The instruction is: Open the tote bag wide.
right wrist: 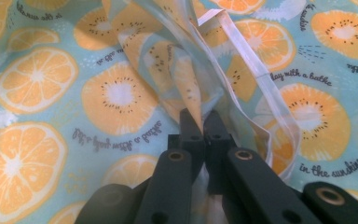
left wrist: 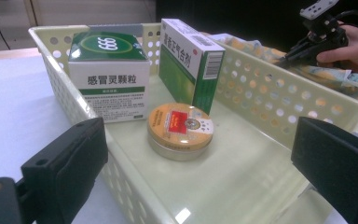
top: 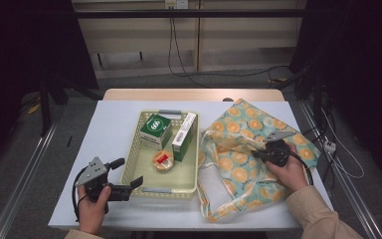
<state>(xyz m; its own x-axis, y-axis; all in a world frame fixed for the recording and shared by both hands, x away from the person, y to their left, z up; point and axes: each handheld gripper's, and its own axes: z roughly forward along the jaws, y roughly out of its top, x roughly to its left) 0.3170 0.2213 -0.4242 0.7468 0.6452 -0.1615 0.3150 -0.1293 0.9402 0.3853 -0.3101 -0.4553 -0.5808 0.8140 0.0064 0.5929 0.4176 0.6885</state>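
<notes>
Our right gripper (top: 256, 156) had pinched the soft, floppy bag (top: 238, 174) at its rim fold on the desk (top: 109, 129); left gripper (top: 129, 174) was wide open, empty, at the tray (top: 134, 149).

The high view looks down over my table; my left gripper view, close in, shares its pale-yellow perforated plastic basket (top: 132, 149) (left wrist: 279, 93).

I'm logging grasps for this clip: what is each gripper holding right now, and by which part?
The right gripper is shut on the orange-print bag, pinching a fold of fabric at its opening edge. The left gripper is open and holds nothing.
</notes>
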